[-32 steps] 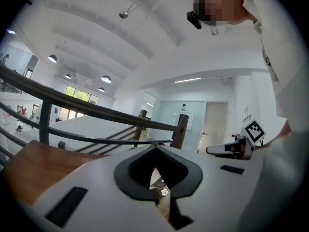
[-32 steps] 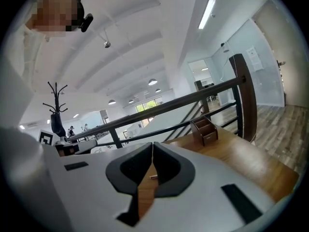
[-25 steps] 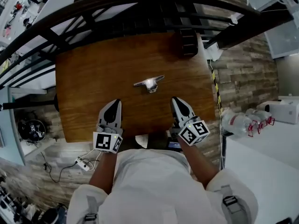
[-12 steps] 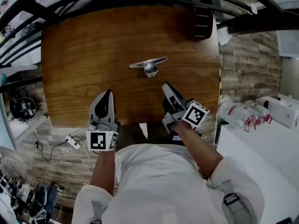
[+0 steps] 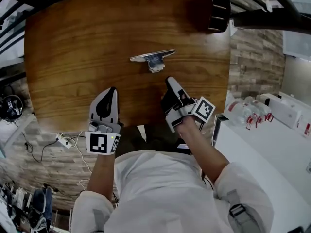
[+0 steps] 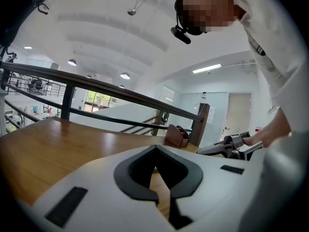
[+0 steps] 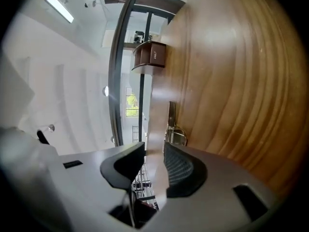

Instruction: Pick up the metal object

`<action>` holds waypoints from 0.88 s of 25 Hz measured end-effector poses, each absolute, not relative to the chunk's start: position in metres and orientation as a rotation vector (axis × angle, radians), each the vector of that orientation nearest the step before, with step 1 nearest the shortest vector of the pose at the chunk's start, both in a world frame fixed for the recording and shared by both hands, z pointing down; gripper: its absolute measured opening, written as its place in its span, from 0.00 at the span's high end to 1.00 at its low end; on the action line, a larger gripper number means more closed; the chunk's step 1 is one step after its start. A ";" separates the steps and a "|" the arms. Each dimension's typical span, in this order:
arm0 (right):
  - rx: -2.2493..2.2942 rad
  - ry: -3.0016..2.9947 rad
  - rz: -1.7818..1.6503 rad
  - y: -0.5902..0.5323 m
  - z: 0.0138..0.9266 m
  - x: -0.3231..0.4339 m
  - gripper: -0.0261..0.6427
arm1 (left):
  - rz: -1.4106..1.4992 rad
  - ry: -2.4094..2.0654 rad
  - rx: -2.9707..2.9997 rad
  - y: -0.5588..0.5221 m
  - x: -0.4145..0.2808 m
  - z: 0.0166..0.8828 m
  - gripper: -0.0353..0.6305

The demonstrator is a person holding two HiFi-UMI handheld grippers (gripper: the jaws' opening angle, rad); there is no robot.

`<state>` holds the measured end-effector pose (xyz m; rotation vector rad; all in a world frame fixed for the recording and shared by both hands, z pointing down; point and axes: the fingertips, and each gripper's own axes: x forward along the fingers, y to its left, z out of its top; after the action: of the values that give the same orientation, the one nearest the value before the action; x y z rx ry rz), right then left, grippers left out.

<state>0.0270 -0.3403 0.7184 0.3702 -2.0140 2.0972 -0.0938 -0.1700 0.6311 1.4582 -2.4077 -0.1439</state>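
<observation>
The metal object, a shiny bar on a short foot, lies near the middle of the wooden table. My right gripper is rolled onto its side just short of it, tips pointing at it. Its jaws are opening and nothing is between them. In the right gripper view the metal object shows just beyond the parted jaws of the right gripper. My left gripper hovers over the table's near edge, to the left and apart from the object. In its own view, the left gripper is shut and empty.
A dark brown holder stands at the table's far right corner, also in the left gripper view. A black railing runs behind the table. Bottles sit on a white surface at right. A power strip lies on the floor at left.
My right gripper moved forward toward the metal object, rolled onto its side, and its jaws parted. The left gripper stayed near the front edge. The head view shifted closer over the table.
</observation>
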 end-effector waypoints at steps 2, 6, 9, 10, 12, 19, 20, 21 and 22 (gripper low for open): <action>0.389 -1.988 2.136 -0.340 0.725 0.023 0.77 | -0.153 -2.392 1.480 -0.173 -0.094 0.636 0.93; 0.398 -1.927 2.216 -0.336 0.731 0.013 0.71 | -0.164 -2.378 1.504 -0.175 -0.096 0.641 0.93; 0.417 -1.903 2.235 -0.337 0.734 0.008 0.69 | -0.174 -2.378 1.504 -0.174 -0.097 0.642 0.93; 0.428 -1.900 2.232 -0.338 0.736 0.007 0.69 | -0.176 -2.377 1.504 -0.174 -0.096 0.642 0.93; 0.451 -1.896 2.220 -0.341 0.740 0.005 0.69 | -0.178 -2.373 1.504 -0.173 -0.096 0.644 0.93; 0.500 -1.863 2.171 -0.343 0.752 -0.006 0.69 | -0.196 -2.362 1.487 -0.170 -0.098 0.653 0.93; 0.499 -1.858 2.163 -0.342 0.753 -0.007 0.69 | -0.198 -2.360 1.486 -0.171 -0.098 0.654 0.93; 0.497 -1.854 2.157 -0.341 0.753 -0.009 0.69 | -0.200 -2.358 1.484 -0.171 -0.098 0.655 0.93; 0.496 -1.853 2.148 -0.341 0.754 -0.011 0.69 | -0.202 -2.359 1.482 -0.171 -0.099 0.655 0.93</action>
<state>-0.0111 -0.3406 0.7538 0.4963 -1.8527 2.1481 -0.0989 -0.1711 0.6555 1.4817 -2.3586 -0.2024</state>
